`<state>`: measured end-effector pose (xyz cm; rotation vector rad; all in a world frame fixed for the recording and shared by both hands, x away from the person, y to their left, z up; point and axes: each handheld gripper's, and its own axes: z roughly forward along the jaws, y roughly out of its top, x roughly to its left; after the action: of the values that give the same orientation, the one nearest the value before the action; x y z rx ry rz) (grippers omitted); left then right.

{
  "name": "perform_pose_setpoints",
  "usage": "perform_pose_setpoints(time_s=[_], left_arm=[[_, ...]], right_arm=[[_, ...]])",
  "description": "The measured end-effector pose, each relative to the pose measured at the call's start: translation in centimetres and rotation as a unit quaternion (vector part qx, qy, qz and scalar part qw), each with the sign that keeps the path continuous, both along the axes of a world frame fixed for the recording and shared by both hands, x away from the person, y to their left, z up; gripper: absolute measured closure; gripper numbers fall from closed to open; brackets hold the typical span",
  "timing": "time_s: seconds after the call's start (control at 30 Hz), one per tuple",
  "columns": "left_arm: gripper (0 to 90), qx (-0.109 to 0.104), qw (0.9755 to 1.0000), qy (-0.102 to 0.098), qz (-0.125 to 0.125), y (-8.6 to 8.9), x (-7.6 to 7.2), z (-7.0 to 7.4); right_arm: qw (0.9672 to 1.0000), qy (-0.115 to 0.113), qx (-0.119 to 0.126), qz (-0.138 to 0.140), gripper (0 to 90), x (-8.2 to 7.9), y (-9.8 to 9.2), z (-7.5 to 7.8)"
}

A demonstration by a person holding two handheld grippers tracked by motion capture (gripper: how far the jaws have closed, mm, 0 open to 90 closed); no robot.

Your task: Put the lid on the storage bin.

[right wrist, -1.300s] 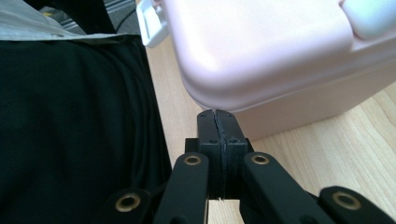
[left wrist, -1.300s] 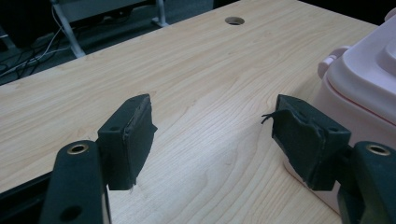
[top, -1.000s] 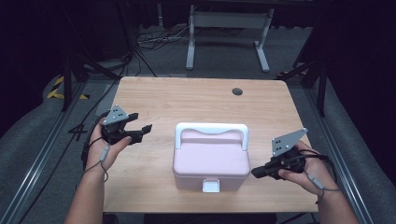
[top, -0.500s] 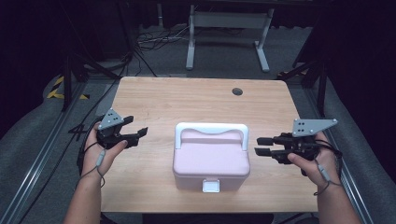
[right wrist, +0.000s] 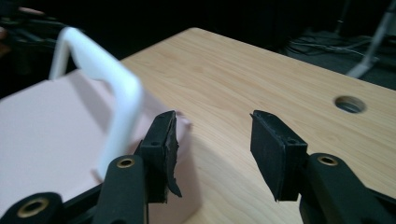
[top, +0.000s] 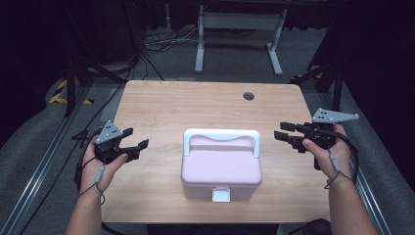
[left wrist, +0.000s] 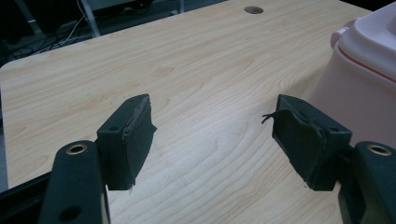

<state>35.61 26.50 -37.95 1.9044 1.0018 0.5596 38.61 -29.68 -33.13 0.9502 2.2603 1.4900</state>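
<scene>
A pink lidded box (top: 221, 166) with a white handle (top: 221, 133) and a white front latch (top: 220, 195) sits near the front middle of the wooden table (top: 195, 105). My left gripper (top: 135, 143) is held open to the left of the box, jaws pointing at it. In the left gripper view the gripper (left wrist: 212, 135) has nothing between its jaws, and the box (left wrist: 364, 70) lies at the right. My right gripper (top: 284, 135) hovers open just right of the handle. The right gripper view has the gripper (right wrist: 212, 140) beside the box (right wrist: 51, 135) and its handle (right wrist: 116, 93).
A round cable hole (top: 248, 95) is set in the table's far right part. Behind the table stand a metal frame (top: 240, 29) and loose cables (top: 156, 44) on the floor. Dark rails (top: 44, 161) run along the left side.
My right gripper has risen and swung up from the box's front right corner to beside the handle. My left gripper has drifted slightly nearer the front edge. Both stay open.
</scene>
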Motion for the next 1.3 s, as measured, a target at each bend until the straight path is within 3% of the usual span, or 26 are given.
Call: perform_pose_setpoints(time_s=[0.2, 0.47, 0.5, 0.7, 0.87, 1.0, 1.13, 1.3], left_arm=[[29.6, 0.003, 1.0000, 0.003, 0.006, 0.3, -0.3, -0.3], [29.6, 0.007, 0.9998, 0.010, 0.013, 0.7, 0.1, -0.8], [29.5, 0.007, 0.9998, 0.010, 0.013, 0.7, 0.1, -0.8], [29.6, 0.015, 0.9994, 0.021, 0.021, 0.7, 0.7, -1.5], [29.3, 0.014, 0.9994, 0.027, 0.019, 0.5, 1.0, -2.0], [29.1, 0.013, 0.9991, 0.034, 0.021, 0.5, 1.4, -2.6], [27.7, 0.004, 0.9991, 0.036, 0.024, 0.5, 1.6, -3.0], [27.4, 0.007, 0.9987, 0.041, 0.028, 0.8, 1.8, -3.6]], right_arm=[[0.9969, 0.010, -0.042, -0.065, 51.3, 1.7, -0.8, -1.4], [0.9902, 0.039, -0.074, -0.112, 49.6, 3.4, -2.2, -4.0], [0.9902, 0.039, -0.074, -0.112, 49.6, 3.4, -2.2, -4.0], [0.9831, 0.079, -0.084, -0.142, 48.9, 4.6, -3.9, -6.5], [0.9802, 0.090, -0.081, -0.157, 48.9, 4.9, -4.7, -7.5], [0.9759, 0.110, -0.083, -0.169, 48.8, 5.4, -5.5, -8.8], [0.9731, 0.115, -0.084, -0.181, 48.0, 5.8, -5.9, -9.7], [0.9708, 0.116, -0.093, -0.188, 46.3, 6.3, -6.0, -11.2]])
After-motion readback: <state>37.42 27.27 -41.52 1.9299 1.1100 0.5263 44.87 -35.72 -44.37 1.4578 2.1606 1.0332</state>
